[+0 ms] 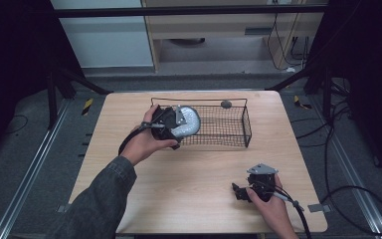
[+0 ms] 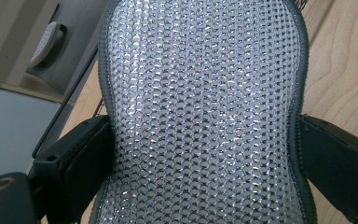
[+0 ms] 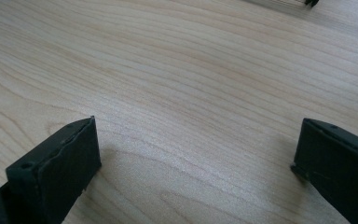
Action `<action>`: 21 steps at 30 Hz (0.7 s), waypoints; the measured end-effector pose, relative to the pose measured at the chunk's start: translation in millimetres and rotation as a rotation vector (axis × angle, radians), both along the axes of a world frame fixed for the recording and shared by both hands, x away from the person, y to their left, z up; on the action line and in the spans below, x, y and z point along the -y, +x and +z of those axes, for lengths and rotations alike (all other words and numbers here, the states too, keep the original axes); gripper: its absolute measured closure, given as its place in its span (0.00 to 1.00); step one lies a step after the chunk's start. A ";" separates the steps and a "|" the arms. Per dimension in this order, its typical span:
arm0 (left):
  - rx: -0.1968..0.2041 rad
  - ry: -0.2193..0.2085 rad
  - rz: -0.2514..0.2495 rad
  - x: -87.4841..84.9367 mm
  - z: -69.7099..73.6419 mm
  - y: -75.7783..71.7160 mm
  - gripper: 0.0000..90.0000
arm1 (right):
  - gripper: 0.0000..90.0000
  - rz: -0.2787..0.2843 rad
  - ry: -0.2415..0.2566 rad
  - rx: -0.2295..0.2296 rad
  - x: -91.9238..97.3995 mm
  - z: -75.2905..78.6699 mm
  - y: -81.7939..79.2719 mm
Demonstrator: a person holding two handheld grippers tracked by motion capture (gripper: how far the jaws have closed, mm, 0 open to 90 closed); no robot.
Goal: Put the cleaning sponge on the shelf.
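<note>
Insole, silver mesh with a grey rim, sits pinched across its width between the jaws of the left gripper, held over the left end of the wire basket with its long axis running away from the jaws. The right gripper rests well apart on the table, jaws spread over bare wood. The insole's far tip is cut off, and a small dark thing on the basket's far rim is too small to identify.

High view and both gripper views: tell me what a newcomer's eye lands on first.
First, the shiny silver mesh pad, clamped in the left gripper at the left end of the black wire basket on the wooden table. Next, the right gripper, jaws apart on bare wood near the table's front right.
</note>
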State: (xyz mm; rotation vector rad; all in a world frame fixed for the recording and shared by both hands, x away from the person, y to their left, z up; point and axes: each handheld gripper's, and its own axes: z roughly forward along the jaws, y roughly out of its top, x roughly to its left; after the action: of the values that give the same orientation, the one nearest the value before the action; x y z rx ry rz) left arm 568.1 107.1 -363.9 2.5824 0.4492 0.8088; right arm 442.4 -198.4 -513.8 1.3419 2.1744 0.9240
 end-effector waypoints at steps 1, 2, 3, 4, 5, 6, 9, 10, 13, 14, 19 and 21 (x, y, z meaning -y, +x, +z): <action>0.007 0.001 -0.001 0.2 0.6 0.5 0.06 | 0.00 -0.001 0.000 -0.001 0.0 0.0 0.0; 0.007 0.001 -0.001 0.2 0.6 0.5 0.06 | 0.00 -0.001 0.000 -0.001 0.0 0.0 0.0; 0.013 0.006 -0.001 0.3 0.6 0.7 0.06 | 0.00 -0.001 0.000 -0.001 0.0 0.0 -0.1; 0.020 0.013 -0.002 0.5 0.5 0.8 0.06 | 0.00 -0.001 0.000 -0.001 0.0 0.0 -0.1; 0.022 0.017 -0.003 0.5 0.3 1.1 0.06 | 0.00 -0.001 -0.001 -0.001 0.0 0.1 -0.1; 0.025 0.019 -0.005 0.6 0.1 1.4 0.06 | 0.00 -0.001 -0.001 -0.001 0.0 0.1 -0.1; 0.040 0.027 -0.010 0.6 -1.5 3.5 0.06 | 0.00 -0.001 -0.001 -0.001 0.0 0.1 -0.1; 0.041 0.031 -0.010 0.7 -1.7 4.3 0.06 | 0.00 -0.001 0.000 -0.002 0.0 0.1 -0.1; 0.053 0.034 -0.012 1.1 -3.1 7.2 0.06 | 0.00 -0.001 0.000 -0.002 0.0 0.1 -0.1; 0.054 0.031 -0.011 1.1 -3.4 8.4 0.06 | 0.00 -0.001 0.000 -0.002 0.0 0.1 -0.1; 0.066 0.043 0.004 -0.1 -4.3 14.4 0.06 | 0.00 -0.001 0.000 -0.001 0.0 0.1 -0.1; 0.067 0.036 0.009 -0.7 -6.0 16.5 0.06 | 0.00 -0.001 0.000 -0.001 0.0 0.1 -0.1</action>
State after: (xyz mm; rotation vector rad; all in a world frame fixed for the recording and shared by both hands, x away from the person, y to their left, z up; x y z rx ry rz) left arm 584.6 107.8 -369.9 2.5792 0.4311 0.9112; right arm 442.3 -198.4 -513.7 1.3432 2.1746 0.9230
